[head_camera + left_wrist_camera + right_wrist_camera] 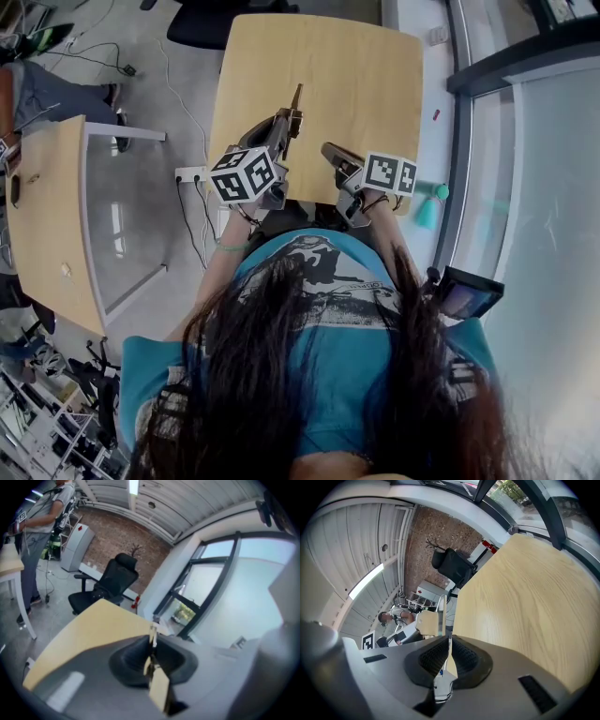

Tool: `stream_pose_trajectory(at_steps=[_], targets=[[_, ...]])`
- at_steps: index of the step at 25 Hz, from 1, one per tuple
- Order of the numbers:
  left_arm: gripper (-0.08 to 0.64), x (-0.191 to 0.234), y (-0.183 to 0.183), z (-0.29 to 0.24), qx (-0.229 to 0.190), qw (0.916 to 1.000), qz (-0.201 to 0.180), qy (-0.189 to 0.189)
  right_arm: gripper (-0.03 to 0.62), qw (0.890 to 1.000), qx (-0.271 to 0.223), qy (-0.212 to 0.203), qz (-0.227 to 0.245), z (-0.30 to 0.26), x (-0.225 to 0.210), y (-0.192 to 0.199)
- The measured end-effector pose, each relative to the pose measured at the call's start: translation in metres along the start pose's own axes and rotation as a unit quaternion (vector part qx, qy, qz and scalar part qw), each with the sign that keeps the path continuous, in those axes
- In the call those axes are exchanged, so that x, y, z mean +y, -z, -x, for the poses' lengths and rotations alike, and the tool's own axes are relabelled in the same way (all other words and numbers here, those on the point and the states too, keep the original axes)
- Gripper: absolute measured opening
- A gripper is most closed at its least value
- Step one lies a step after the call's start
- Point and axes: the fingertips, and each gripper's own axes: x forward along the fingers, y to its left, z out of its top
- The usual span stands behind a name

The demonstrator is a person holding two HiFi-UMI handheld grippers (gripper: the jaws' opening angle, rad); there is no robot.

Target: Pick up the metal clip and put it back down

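Observation:
My left gripper [289,127] is raised over the near part of the wooden table [356,75]. It is shut on the metal clip [296,99], a thin, pale metal piece that sticks out past the fingertips. In the left gripper view the clip [159,686] stands on edge between the black pads of the left gripper [151,656], above the table [93,630]. My right gripper [330,152] hovers to its right near the table's front edge. In its own view the right gripper [449,637] has its pads together with nothing between them. The clip [427,622] shows to its left.
A black office chair [110,581] stands beyond the table's far end. A second wooden table [47,216] is at the left, and a person [37,522] stands beside it. A window wall [525,169] runs along the right, with a teal object [428,208] on the floor.

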Motion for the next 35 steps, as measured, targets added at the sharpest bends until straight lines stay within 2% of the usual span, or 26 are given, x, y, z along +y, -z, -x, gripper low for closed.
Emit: stream_pose_trajectory(at_steps=[10, 13, 16, 20, 25, 30, 33, 35], targets=[[0.026, 0.0, 0.002, -0.001, 0.007, 0.9988, -0.046, -0.015, 0.031, 1.0, 0.0, 0.004, 0.001, 0.004, 0.001, 0.003], [0.026, 0.005, 0.005, -0.009, 0.019, 0.9961, -0.082, -0.028, 0.031, 1.0, 0.001, 0.003, 0.001, 0.006, 0.0, 0.002], [0.026, 0.013, 0.01, -0.022, 0.038, 0.9902, -0.128, -0.042, 0.031, 1.0, 0.003, 0.005, 0.0, 0.008, -0.003, 0.003], [0.026, 0.025, 0.021, -0.049, 0.06, 0.9824, -0.168, -0.058, 0.031, 1.0, 0.0, 0.009, -0.003, 0.014, -0.01, 0.001], [0.026, 0.045, 0.038, -0.088, 0.094, 0.9667, -0.215, -0.103, 0.031, 1.0, -0.003, 0.015, -0.007, 0.021, -0.018, -0.002], [0.026, 0.053, 0.061, -0.116, 0.13, 0.9388, -0.289, -0.134, 0.031, 1.0, -0.005, 0.023, -0.01, 0.029, -0.025, -0.006], [0.026, 0.057, 0.078, -0.126, 0.149, 0.924, -0.322, -0.142, 0.031, 1.0, -0.008, 0.028, -0.012, 0.034, -0.032, -0.007], [0.026, 0.059, 0.087, -0.13, 0.159, 0.9204, -0.329, -0.138, 0.031, 0.999, -0.012, 0.03, -0.014, 0.037, -0.035, -0.009]])
